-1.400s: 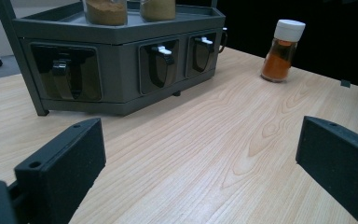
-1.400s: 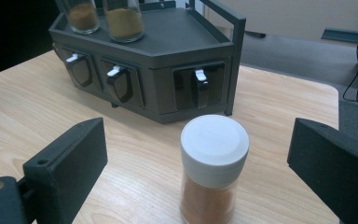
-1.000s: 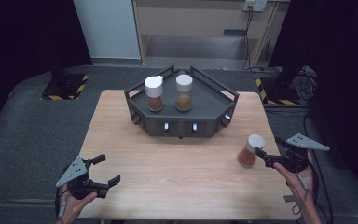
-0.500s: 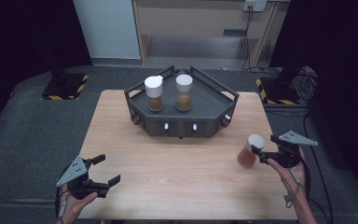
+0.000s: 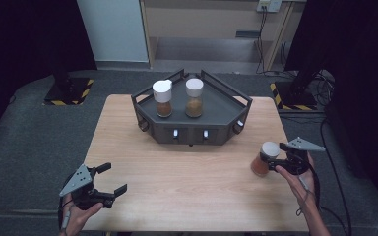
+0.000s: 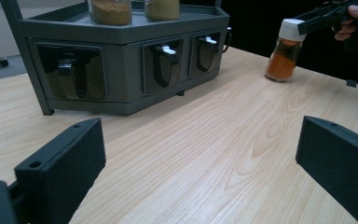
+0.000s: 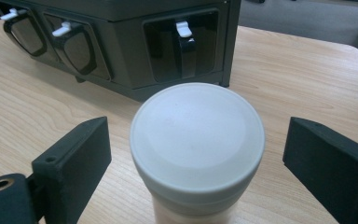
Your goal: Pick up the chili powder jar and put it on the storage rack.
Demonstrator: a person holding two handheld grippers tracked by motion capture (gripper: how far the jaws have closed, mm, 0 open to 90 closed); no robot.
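Closing in on a clear spice jar of orange powder with a white screw cap (image 5: 266, 158), the person's right gripper (image 5: 276, 158) brackets the jar near the right edge of a pale wooden table (image 5: 192, 187). In the right gripper view, the cap (image 7: 197, 140) sits squarely between the two black jaws, a gap showing on either side; the jaws have just been narrowing around it, but the pads do not yet press on it. The jar stands upright on the table, directly ahead of that gripper and at the height of its jaws.

Beyond the jar, as the right gripper looks, stands a dark grey, angular metal rack with small handled drawers along its front (image 5: 192, 130). Two more white-capped jars of brown spice (image 5: 163, 98) already stand side by side on its upper tray.

The left gripper (image 5: 109, 179) rests low near the table's front left corner, jaws wide apart with nothing between them. From its own view the rack lies ahead and to the left, with the orange jar (image 6: 285, 53) far off at upper right.

By the look of things, the step in hand is the pick-up of the third jar. The next move would call for the jaws to shut firmly on the cap or just below it, then a straight lift before carrying the jar forward and inward to the free space on the tray beside the other two.
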